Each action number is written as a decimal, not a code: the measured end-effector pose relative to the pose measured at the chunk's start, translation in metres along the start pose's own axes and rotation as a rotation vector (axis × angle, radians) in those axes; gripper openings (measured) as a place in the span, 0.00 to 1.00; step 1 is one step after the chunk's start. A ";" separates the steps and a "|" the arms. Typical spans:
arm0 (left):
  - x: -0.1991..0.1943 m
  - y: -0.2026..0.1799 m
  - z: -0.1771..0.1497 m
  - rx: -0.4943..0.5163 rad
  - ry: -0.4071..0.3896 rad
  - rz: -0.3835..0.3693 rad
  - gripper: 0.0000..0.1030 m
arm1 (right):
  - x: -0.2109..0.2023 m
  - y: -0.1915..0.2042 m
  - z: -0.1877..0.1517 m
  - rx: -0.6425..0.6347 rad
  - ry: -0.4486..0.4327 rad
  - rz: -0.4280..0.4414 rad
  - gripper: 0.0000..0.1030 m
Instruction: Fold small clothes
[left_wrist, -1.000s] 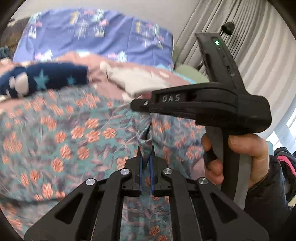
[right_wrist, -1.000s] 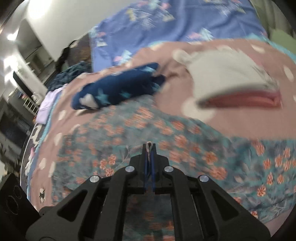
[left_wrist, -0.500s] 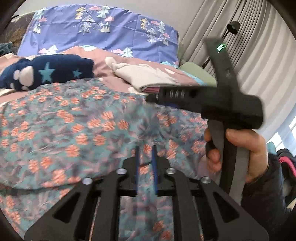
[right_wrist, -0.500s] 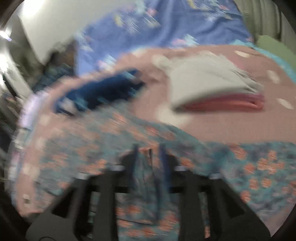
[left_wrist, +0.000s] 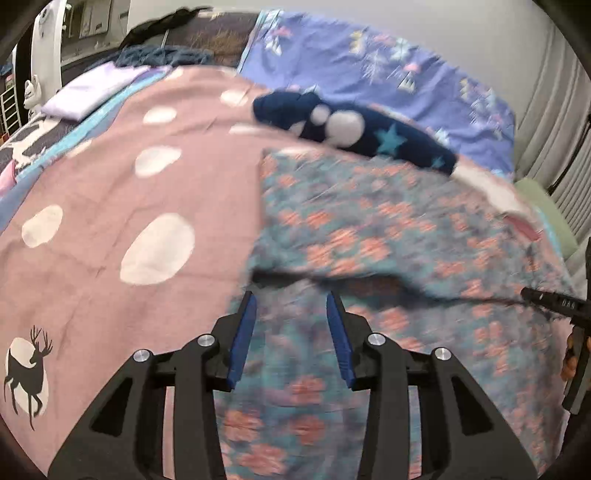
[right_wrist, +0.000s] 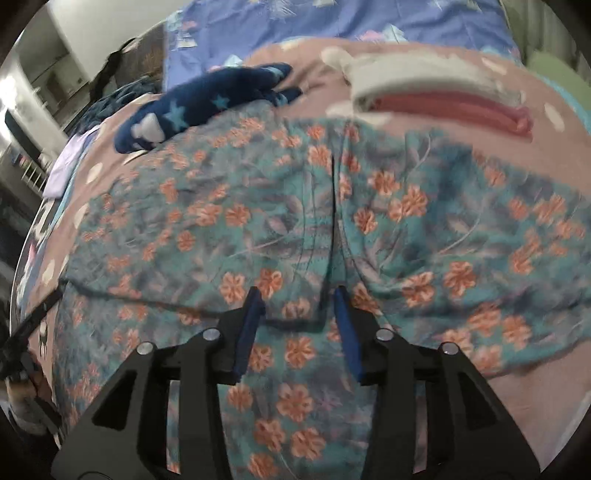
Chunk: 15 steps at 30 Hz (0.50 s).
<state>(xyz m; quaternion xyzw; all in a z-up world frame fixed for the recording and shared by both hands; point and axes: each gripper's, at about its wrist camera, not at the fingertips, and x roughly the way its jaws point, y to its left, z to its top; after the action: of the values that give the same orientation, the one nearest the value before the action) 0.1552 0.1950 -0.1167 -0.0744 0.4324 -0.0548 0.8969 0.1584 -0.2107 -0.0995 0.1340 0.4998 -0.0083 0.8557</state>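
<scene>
Bedspread (left_wrist: 110, 192): dusty pink with white dots and a black deer silhouette at lower left of the left wrist view.
Pillow (left_wrist: 388, 70): blue-violet, tree print, top of frame.
Curtains (left_wrist: 554, 122): pale, pleated, far right edge.
Shelving (right_wrist: 33, 173): white, blurred, at left edge of the right wrist view.

A teal garment with orange flowers (right_wrist: 280, 206) is lying spread flat on the pink dotted bedspread (left_wrist: 110, 192), its upper layer folded over so that a shadowed fold edge is running across it. A dark slit is showing down its middle. Beyond its far edge a navy star-print garment (right_wrist: 207, 107) is lying bunched, and a folded white-and-pink stack (right_wrist: 436, 92) is resting on the bedspread too.
</scene>
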 end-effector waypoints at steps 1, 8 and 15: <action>0.004 0.000 0.001 0.003 0.009 0.001 0.39 | 0.000 0.000 0.001 0.011 -0.016 -0.022 0.10; 0.022 0.004 0.015 0.047 -0.038 0.105 0.40 | -0.011 -0.009 -0.003 -0.016 -0.062 -0.252 0.01; 0.016 0.026 0.008 -0.072 -0.049 0.100 0.42 | -0.047 0.001 0.005 0.039 -0.128 -0.076 0.11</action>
<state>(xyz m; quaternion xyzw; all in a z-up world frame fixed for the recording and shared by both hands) 0.1726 0.2187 -0.1284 -0.0864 0.4152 0.0075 0.9056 0.1394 -0.2165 -0.0569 0.1307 0.4484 -0.0589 0.8823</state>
